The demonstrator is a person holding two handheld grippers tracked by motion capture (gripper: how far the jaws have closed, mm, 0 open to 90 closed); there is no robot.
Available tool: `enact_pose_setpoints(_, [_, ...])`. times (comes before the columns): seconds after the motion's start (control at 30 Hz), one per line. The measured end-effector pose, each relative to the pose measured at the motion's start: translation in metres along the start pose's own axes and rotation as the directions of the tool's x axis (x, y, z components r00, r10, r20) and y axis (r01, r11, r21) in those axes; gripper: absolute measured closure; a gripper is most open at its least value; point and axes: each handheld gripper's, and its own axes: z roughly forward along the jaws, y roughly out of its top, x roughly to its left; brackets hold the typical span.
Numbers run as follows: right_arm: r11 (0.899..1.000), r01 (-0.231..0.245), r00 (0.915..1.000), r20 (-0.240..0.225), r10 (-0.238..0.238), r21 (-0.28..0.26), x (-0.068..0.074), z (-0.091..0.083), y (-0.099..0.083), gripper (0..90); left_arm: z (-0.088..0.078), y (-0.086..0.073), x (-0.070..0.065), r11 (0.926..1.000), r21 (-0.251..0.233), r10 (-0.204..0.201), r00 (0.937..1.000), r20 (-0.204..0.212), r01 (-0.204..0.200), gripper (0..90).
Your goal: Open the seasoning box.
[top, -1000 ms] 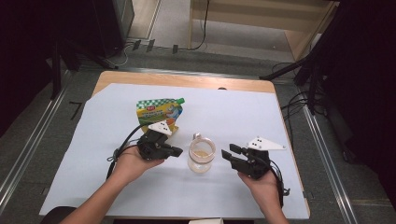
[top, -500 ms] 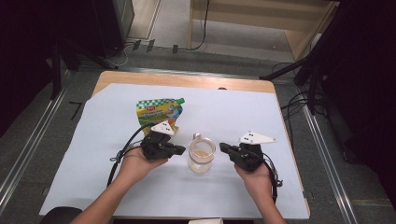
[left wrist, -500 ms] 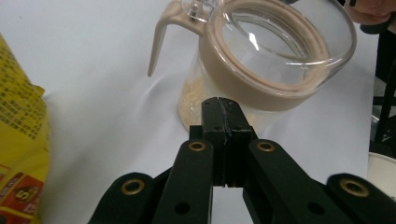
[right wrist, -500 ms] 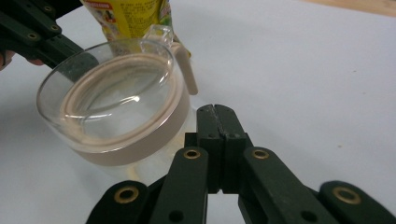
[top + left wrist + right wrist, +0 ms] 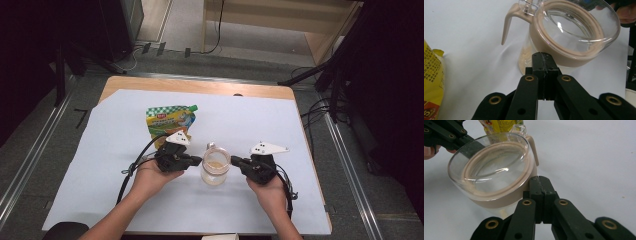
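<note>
A: Jar, glass with a tan lid, stands mid-sheet between the left gripper and the right gripper, both with jaws pressed together on nothing, tips at its sides.

B: Risk, as I judge it: uneven pushing from closed tips tilts the jar toward the pouch.

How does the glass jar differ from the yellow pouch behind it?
The jar is clear glass with a beige lid collar and stands upright; the pouch is opaque yellow and green print and lies flat. The jar sits between the two shut grippers; the pouch lies farther back, beyond the left gripper. Both rest on the white sheet.
</note>
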Motion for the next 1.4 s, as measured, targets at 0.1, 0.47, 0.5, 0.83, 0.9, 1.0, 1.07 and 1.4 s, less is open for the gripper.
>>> enact_pose_setpoints(0.1, [1.0,-0.01,0.9999,0.002,0.01,0.008,0.001,-0.001,0.0,90.0,0.001,0.0,0.001,0.9999,-0.01,-0.01,0.9999,0.005,0.01,90.0])
enact_pose_setpoints(0.47, [1.0,-0.012,0.9996,0.024,0.012,0.011,0.006,-0.009,-0.005,90.0,0.008,0.004,0.003,0.9998,-0.014,-0.013,0.9999,0.009,0.013,90.0])
enact_pose_setpoints(0.5, [1.0,-0.015,0.9996,0.025,0.015,0.009,0.006,-0.01,-0.005,90.0,0.009,0.005,0.003,0.9998,-0.016,-0.013,0.9998,0.014,0.014,90.0])
enact_pose_setpoints(0.83, [1.0,0.017,0.9991,0.038,-0.017,-0.018,0.003,-0.018,-0.008,90.0,0.009,0.007,0.004,0.9999,-0.006,-0.01,0.9999,0.008,0.01,90.0])
enact_pose_setpoints(0.9, [1.0,0.019,0.9991,0.039,-0.019,-0.015,-0.002,-0.016,-0.005,90.0,0.002,0.004,0.001,0.9996,-0.018,-0.022,0.9997,0.006,0.022,90.0])
enact_pose_setpoints(1.0, [1.0,0.027,0.9993,0.026,-0.027,0.001,-0.01,-0.009,-0.001,90.0,-0.003,0.008,-0.002,0.9998,-0.02,-0.005,0.9999,-0.009,0.005,90.0])
enact_pose_setpoints(1.07, [1.0,0.022,0.9997,0.012,-0.023,0.019,-0.014,-0.005,0.0,90.0,-0.003,0.015,-0.001,0.9997,-0.025,-0.001,1.0,-0.009,0.001,90.0])
enact_pose_setpoints(1.4, [0.999,0.043,0.9991,0.001,-0.043,0.026,-0.006,-0.013,-0.002,90.0,0.016,0.037,0.006,0.9999,-0.016,-0.001,1.0,0.002,0.001,90.0])
